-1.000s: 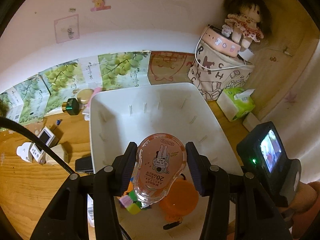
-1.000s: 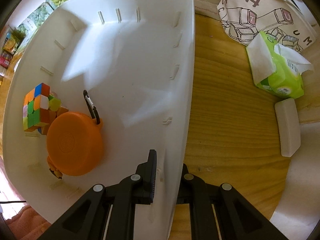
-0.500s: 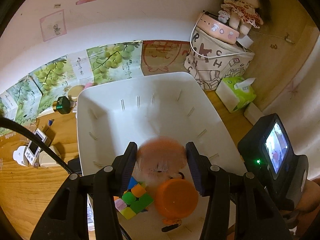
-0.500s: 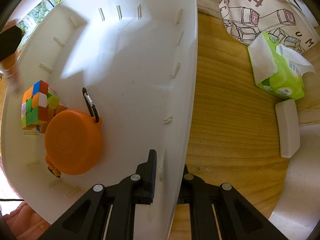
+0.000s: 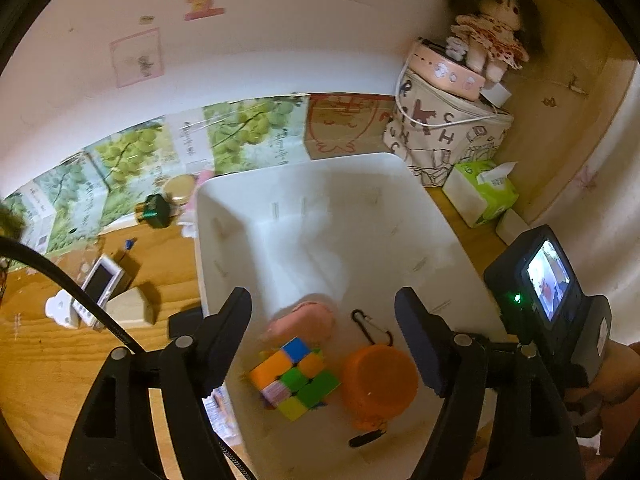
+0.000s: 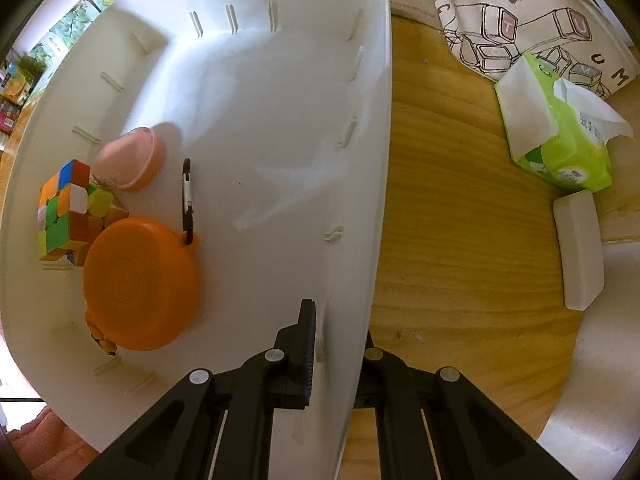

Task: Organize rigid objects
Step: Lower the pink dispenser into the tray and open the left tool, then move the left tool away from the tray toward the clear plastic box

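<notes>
Left wrist view: my left gripper (image 5: 322, 340) just let the pink tape case (image 5: 300, 322) drop, jaws have been opening and nothing's between them now.

Nearest me in the white bin (image 5: 420, 204) sit the puzzle cube (image 5: 294, 376) and the orange round case (image 5: 378, 384); the pink case lies just behind the cube, blurred, so I guess it's not settled and could roll or tip off it. My right gripper (image 6: 338, 344) is pinched onto the bin's right wall, pointing straight down. If I tug there, the bin could slide or tilt and shuffle everything. Further left on the table (image 5: 40, 360), a small white gadget (image 5: 100, 288) and a green-capped bottle (image 5: 156, 210) remain outside.
</notes>
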The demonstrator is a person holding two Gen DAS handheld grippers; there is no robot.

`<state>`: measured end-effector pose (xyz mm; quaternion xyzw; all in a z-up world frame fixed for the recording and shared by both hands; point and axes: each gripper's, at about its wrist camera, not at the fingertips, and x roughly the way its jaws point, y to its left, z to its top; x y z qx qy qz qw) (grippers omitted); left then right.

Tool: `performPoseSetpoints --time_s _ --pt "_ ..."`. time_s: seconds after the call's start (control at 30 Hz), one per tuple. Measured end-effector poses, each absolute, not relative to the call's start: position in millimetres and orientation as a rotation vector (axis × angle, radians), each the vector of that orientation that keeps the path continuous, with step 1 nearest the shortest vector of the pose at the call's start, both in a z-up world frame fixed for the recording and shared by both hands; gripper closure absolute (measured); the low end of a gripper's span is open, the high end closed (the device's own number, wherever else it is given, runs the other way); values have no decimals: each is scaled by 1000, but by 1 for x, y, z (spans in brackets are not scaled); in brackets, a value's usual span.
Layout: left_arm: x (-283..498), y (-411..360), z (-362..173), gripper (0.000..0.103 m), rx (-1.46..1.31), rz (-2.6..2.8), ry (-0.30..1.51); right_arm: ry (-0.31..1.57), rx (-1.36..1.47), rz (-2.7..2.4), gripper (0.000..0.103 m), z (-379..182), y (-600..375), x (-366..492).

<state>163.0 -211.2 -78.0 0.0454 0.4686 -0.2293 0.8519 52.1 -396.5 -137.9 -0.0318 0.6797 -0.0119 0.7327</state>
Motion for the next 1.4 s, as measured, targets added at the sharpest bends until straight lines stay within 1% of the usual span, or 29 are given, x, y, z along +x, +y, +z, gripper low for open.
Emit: performPoseSetpoints --time_s 0.43,0.7,1.07,1.33,1.4 --pt "156 -159 -65 26 129 -421 964 1479 -16 -70 97 -143 -410 48" --pt "151 -129 -67 26 122 -426 977 1470 22 -121 97 -142 -411 50" --pt "149 -92 -74 26 209 -496 981 1473 71 -194 97 -140 -413 52" --pt "148 -85 -93 23 330 -654 1022 1470 108 -270 94 -138 -412 50" --pt "148 -84 -98 18 366 -697 1029 1468 108 -289 93 -138 -412 49"
